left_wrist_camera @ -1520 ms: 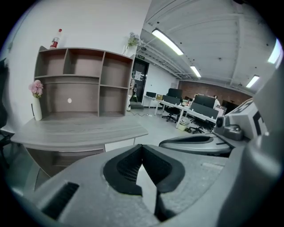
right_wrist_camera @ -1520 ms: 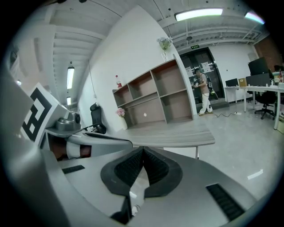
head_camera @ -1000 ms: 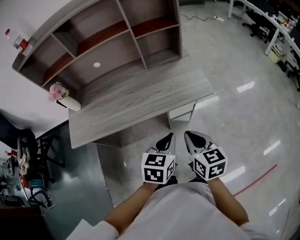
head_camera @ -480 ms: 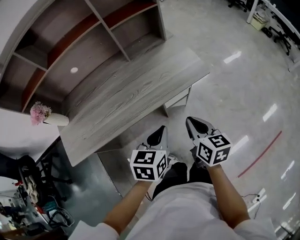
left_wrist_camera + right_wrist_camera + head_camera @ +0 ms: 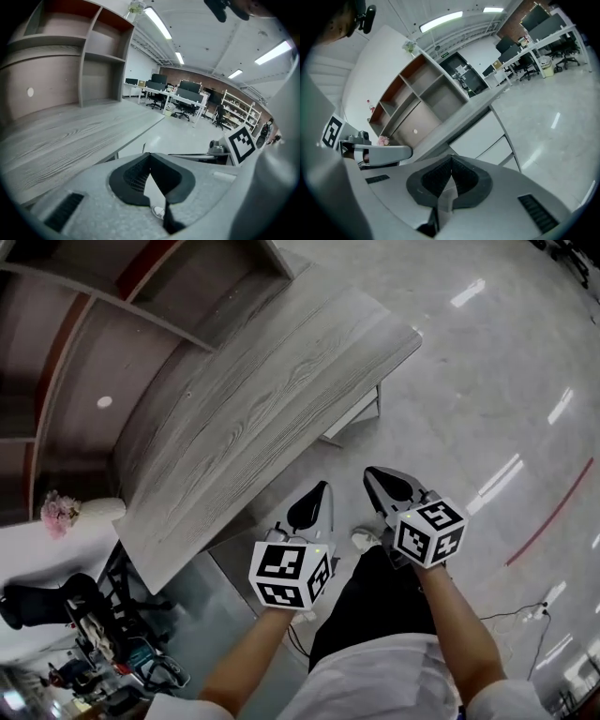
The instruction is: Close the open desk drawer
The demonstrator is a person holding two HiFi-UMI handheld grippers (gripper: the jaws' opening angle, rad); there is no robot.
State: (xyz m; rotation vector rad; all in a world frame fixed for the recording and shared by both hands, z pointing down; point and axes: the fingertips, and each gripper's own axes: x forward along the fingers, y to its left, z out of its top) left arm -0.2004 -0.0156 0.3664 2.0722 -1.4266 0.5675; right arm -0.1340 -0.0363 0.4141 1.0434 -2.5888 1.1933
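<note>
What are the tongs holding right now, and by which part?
Nothing. The left tongs and right tongs are both shut with nothing between them, clear of the desk.

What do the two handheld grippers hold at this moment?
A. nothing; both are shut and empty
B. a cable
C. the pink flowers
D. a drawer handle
A: the left gripper and right gripper each have their fingers together with nothing between them, in the air beside the grey wood-grain desk.
</note>
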